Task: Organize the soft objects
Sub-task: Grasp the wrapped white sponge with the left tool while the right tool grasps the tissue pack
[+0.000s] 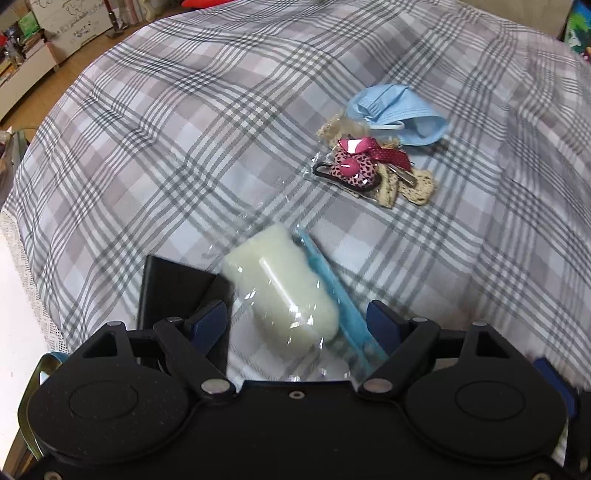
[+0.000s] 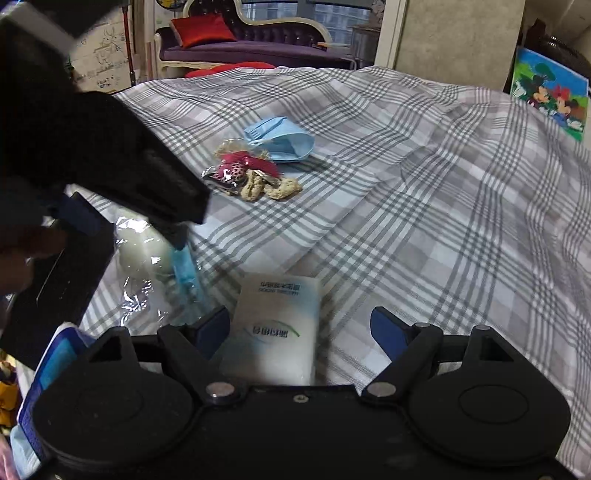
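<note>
A checked sheet (image 1: 184, 129) is spread over the bed. The left gripper (image 1: 297, 321) is held low over it, with its blue fingers (image 1: 208, 321) wide apart. A white roll (image 1: 280, 288) in clear wrap is seen lying between them, not squeezed. A blue strip (image 1: 332, 284) lies along the roll's right side, inside the same wrap. A black box (image 1: 166, 284) sits just left of the roll.

Farther up the sheet, a blue mask (image 1: 399, 110) is found. Just below it lies a small heap: a pink spotted toy (image 1: 351, 170) in a clear bag with a red ribbon (image 1: 391, 155), on top of tan lace (image 1: 417, 188).

The right gripper (image 2: 301, 332) is also held open, fingers (image 2: 388, 332) well apart. A white tissue pack (image 2: 277, 325) lies between them, close to the left finger. Blue writing and a green and blue swoosh are printed on the pack, but the words are upside down and cannot be read. A Mickey and Minnie picture (image 2: 550, 92) is seen leaning by the wall. A sofa (image 2: 251, 40) with a red cushion (image 2: 201, 29) stands behind the bed.
</note>
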Available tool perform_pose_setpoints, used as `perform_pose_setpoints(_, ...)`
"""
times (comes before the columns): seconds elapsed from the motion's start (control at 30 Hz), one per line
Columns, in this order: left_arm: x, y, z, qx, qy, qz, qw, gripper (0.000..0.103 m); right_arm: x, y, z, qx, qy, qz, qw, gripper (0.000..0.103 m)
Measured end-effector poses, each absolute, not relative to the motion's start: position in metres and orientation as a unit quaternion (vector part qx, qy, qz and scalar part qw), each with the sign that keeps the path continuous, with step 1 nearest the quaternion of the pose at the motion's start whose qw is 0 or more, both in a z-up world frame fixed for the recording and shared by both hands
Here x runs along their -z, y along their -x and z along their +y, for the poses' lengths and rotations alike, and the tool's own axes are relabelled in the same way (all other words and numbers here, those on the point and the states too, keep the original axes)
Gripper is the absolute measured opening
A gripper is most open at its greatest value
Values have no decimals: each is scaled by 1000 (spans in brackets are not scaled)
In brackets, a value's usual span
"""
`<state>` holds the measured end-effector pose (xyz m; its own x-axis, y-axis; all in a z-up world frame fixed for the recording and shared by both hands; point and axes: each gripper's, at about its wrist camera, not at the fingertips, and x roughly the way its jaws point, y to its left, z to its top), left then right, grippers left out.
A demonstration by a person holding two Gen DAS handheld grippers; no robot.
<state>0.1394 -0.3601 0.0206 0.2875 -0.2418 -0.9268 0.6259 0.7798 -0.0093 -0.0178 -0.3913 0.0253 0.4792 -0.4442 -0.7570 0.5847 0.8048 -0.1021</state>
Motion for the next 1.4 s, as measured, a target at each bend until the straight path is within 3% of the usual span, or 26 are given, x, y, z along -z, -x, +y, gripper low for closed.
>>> perform_pose_setpoints(0.1, -12, -144, -370, 274, -190, 538, 774, 79, -19, 16, -391, 298, -83, 425, 851, 79)
perform_pose_setpoints(0.23, -5, -148, -378, 264, -206, 538, 773, 79, -23, 20, -397, 275, -118, 424, 855, 54)
perform_pose_setpoints(0.27, -3, -149, -379, 262, -205, 539, 774, 79, -23, 21, -398, 272, -125, 423, 855, 53)
perform_pose_setpoints(0.6, -5, -144, -383, 321, -197, 539, 754, 79, -28, 41, -427, 385, -147, 393, 822, 55)
perform_pose_setpoints(0.8, -13, -139, -394, 333, -189, 520, 764, 79, -36, 71, -460, 427, -235, 345, 802, 57)
perform_pose_setpoints(0.93, -17, -140, -385, 322, -187, 514, 773, 79, -37, 82, -471, 401, -293, 321, 806, 66)
perform_pose_setpoints(1.0, -17, -139, -381, 319, -186, 508, 778, 80, -36, 81, -472, 404, -295, 318, 805, 73)
perform_pose_setpoints(1.1, -11, -139, -379, 319, -188, 509, 777, 90, -35, 78, -468, 421, -279, 325, 800, 77)
perform_pose_setpoints(1.4, 8, -134, -395, 328, -206, 521, 761, 91, -22, 65, -469, 442, -231, 376, 781, 78)
